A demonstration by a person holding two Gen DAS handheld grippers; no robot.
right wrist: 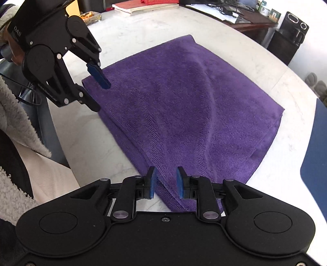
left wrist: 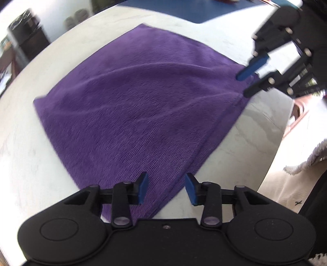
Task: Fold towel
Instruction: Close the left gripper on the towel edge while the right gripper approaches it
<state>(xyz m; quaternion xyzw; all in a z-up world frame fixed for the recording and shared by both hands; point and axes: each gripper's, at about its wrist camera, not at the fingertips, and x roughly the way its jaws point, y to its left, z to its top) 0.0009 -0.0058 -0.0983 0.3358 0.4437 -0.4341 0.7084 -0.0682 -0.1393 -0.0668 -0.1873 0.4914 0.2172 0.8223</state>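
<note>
A purple towel (left wrist: 132,106) (right wrist: 184,106) lies folded and flat on a white marble table (left wrist: 30,153) (right wrist: 92,147), with a soft ridge across its middle. My left gripper (left wrist: 166,180) (right wrist: 101,97) points down over one near corner. Its jaws stand apart with the layered edge between them, and the pads are not pressing. My right gripper (right wrist: 166,174) (left wrist: 243,87) hovers over the other near corner. Its blue pads (right wrist: 152,182) sit a narrow gap apart astride the towel's folded edge, and cloth shows between them unpinched.
A blue mat (right wrist: 314,153) (left wrist: 184,10) lies on the table beyond the towel. The person's fleece sleeve (right wrist: 20,122) and light trousers (right wrist: 55,180) are at the table's near edge. Papers (right wrist: 143,7) and a black appliance (right wrist: 290,34) stand at the back.
</note>
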